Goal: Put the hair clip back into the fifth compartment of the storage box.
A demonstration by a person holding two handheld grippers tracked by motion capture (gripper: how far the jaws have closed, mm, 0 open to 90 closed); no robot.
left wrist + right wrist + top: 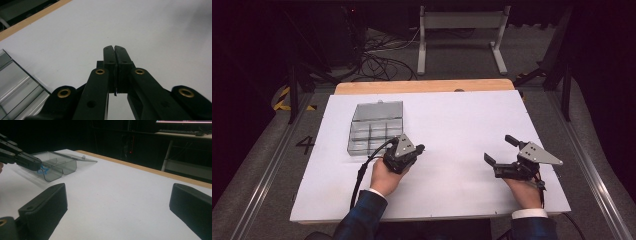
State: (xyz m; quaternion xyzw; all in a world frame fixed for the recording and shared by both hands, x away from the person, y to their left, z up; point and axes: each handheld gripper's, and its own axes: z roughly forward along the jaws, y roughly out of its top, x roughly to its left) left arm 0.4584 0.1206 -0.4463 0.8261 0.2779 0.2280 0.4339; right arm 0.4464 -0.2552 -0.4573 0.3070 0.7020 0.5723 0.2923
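Box: the clear compartment box (375,129) sits on the white bench (462,120) in the left half of the high view, lid thrown back toward the top of the frame. I read the open lid as leaving the compartments free to reach from above.

Left tongs: the left tongs (419,148) are pressed fully together, with nothing visible between the pads in the left gripper view (115,53). They lie just beside the box's lower right corner in the high view, tips pointing toward frame right, away from it. To me that looks like a parked hand, not a reach.

Right tongs: the right tongs (501,150) stand wide open and empty in the lower right of the high view, well apart from the box (I take this as a resting pose too). In their own view each black pad sits at a bottom corner, with bare bench between.

Blue item: in the right gripper view something small and blue (44,169) shows through the box's smoky wall, partly behind the left tongs' tip. I cannot tell what it is.

Hidden: which compartment holds the blue item I cannot make out. The left gripper view cuts the box off at its lower left edge (17,87), and the high view is too coarse to show the contents of the compartments.
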